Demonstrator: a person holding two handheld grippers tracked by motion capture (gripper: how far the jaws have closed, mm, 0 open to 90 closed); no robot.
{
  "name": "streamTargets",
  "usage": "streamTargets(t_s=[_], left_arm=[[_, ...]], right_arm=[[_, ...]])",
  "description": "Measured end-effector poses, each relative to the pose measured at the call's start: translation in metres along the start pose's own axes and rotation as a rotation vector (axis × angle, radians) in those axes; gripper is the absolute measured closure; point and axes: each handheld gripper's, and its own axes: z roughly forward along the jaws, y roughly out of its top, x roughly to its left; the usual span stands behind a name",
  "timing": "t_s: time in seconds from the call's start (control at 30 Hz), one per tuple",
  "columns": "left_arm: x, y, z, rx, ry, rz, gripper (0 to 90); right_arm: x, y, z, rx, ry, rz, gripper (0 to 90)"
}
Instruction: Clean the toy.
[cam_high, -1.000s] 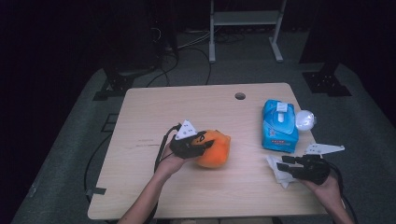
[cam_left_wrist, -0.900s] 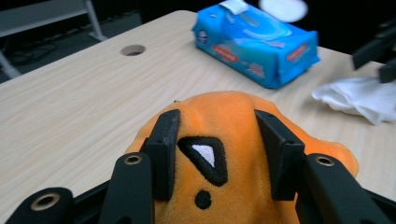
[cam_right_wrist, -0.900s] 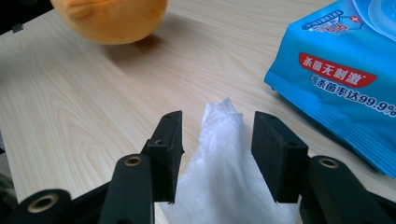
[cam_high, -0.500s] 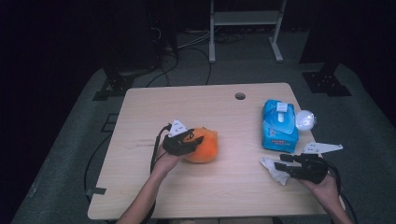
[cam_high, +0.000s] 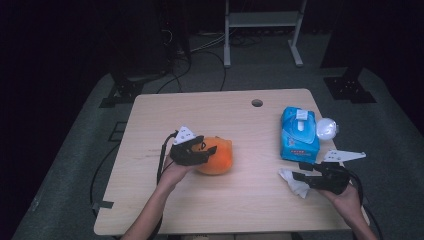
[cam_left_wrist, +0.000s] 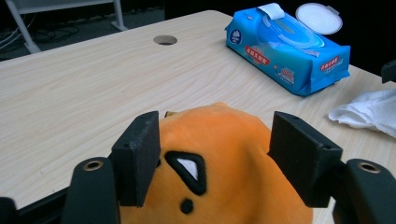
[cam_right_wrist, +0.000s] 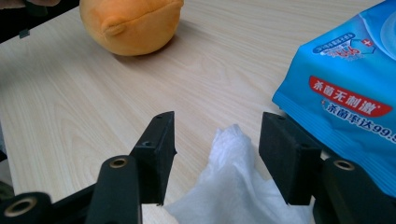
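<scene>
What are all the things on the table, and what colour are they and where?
plush toy: 1, orange with black and white markings, left of the table's middle, between the left gripper's jaws
wet wipes pack: 1, blue, lid flipped open, right side of the table
wipe: 1, white, crumpled, near the front right edge, just in front of the pack
table: 1, light wood, with a round hole near its far edge
metal stand: 1, pale grey, on the floor behind the table
left gripper: 1, black, jaws either side of the plush toy, just been opening
right gripper: 1, black, jaws apart around the wipe, just been opening
</scene>
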Motion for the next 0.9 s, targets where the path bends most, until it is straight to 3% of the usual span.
streamTargets(t_s=[0.9], left_arm=[[0.012, -0.021, -0.037, -0.009, 0.011, -0.063, 20.8]], right_arm=[[0.009, 0.019, 0.017, 0.003, 0.033, -0.033, 40.0]])
